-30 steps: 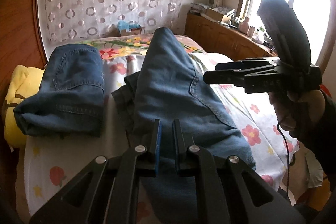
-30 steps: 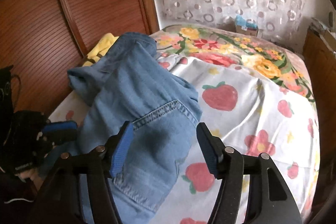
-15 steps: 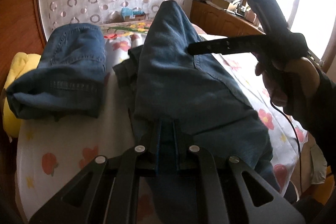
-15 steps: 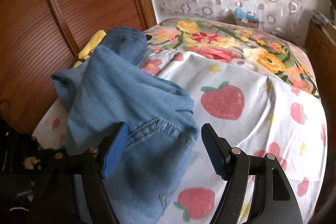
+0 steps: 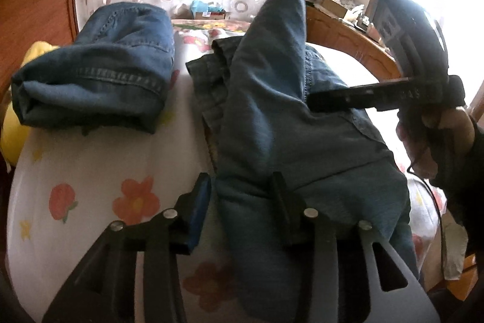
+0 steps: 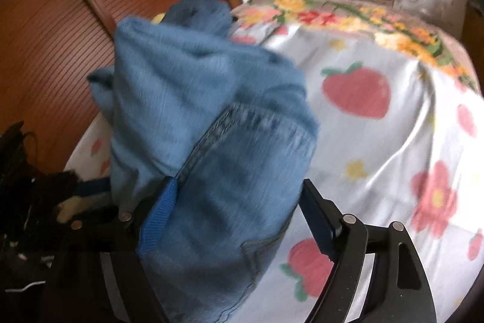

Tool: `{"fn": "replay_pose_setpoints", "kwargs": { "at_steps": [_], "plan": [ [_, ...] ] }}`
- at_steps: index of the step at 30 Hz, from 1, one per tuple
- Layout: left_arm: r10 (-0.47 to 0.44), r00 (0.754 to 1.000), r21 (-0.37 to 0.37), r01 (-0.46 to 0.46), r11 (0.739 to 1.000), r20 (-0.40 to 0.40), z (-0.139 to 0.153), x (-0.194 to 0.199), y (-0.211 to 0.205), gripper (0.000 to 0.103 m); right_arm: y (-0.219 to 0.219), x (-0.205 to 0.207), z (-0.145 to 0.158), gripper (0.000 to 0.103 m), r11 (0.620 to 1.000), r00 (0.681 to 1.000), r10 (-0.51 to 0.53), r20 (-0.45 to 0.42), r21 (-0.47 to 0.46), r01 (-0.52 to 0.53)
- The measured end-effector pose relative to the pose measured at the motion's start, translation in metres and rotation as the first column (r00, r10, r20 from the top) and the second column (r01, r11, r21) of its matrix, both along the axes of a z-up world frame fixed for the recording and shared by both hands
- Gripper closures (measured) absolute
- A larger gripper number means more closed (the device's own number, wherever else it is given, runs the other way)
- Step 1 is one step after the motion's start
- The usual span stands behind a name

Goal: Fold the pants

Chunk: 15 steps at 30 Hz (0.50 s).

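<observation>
A pair of blue jeans (image 5: 272, 99) lies lengthwise on the bed, bunched and partly folded over itself; it also fills the right wrist view (image 6: 211, 126). My left gripper (image 5: 240, 196) is open, its jaws standing either side of the near end of the jeans. My right gripper (image 6: 239, 202) is open wide with the denim lying between its jaws. In the left wrist view the right gripper (image 5: 314, 100) reaches in from the right, its tips against the jeans' side.
A second, folded pair of jeans (image 5: 99, 71) sits at the back left beside a yellow cloth (image 5: 12, 135). The bed sheet (image 6: 378, 141) has strawberry and flower prints. A wooden wardrobe (image 6: 75, 20) stands left, a wooden cabinet (image 5: 341, 35) right.
My left gripper has opened from shut on the jeans. The right gripper has moved in toward the jeans, which now lie between its jaws.
</observation>
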<state>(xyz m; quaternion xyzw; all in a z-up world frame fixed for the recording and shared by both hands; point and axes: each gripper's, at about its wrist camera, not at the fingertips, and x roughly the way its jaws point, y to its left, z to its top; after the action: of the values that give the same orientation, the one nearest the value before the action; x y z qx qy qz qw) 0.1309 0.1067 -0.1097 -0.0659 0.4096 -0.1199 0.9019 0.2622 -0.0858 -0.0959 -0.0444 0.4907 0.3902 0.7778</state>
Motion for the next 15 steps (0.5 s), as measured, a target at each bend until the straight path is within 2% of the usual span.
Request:
{"fn": "replay_pose_setpoints", "kwargs": {
  "at_steps": [3,5,7,8,9,11,15],
  "plan": [
    [0.000,1.000,-0.020,-0.001,1.000,-0.011,0.000,0.002,-0.001,0.062,0.002,-0.001,-0.005,0.020,1.000,0.999,0.019,-0.048,0.024,-0.017],
    [-0.005,1.000,-0.045,0.004,0.999,-0.017,-0.002,0.003,0.000,0.066,0.002,-0.004,-0.003,0.031,0.999,0.999,0.026,-0.046,0.033,-0.024],
    [-0.026,0.999,-0.098,0.023,0.995,-0.024,-0.003,0.003,0.003,0.077,0.000,-0.006,0.001,0.054,0.998,0.998,0.040,-0.055,0.055,-0.036],
    [-0.036,0.999,-0.103,0.033,0.994,-0.022,-0.001,0.001,0.002,0.082,-0.002,-0.007,0.005,0.072,0.997,0.998,0.044,-0.055,0.069,-0.040],
    [-0.046,0.999,-0.102,0.043,0.994,-0.021,0.001,0.000,0.001,0.088,-0.004,-0.009,0.010,0.080,0.995,0.997,0.046,-0.057,0.089,-0.041],
    [-0.062,0.998,-0.123,0.060,0.991,-0.011,0.006,-0.003,-0.001,0.096,-0.006,-0.017,0.026,0.083,0.992,0.997,0.059,-0.039,0.111,-0.055],
    [-0.059,0.998,-0.154,0.064,0.986,0.035,0.025,-0.011,0.000,0.098,0.003,-0.040,0.067,0.085,0.990,0.997,0.066,0.030,0.120,-0.069]
  ]
}}
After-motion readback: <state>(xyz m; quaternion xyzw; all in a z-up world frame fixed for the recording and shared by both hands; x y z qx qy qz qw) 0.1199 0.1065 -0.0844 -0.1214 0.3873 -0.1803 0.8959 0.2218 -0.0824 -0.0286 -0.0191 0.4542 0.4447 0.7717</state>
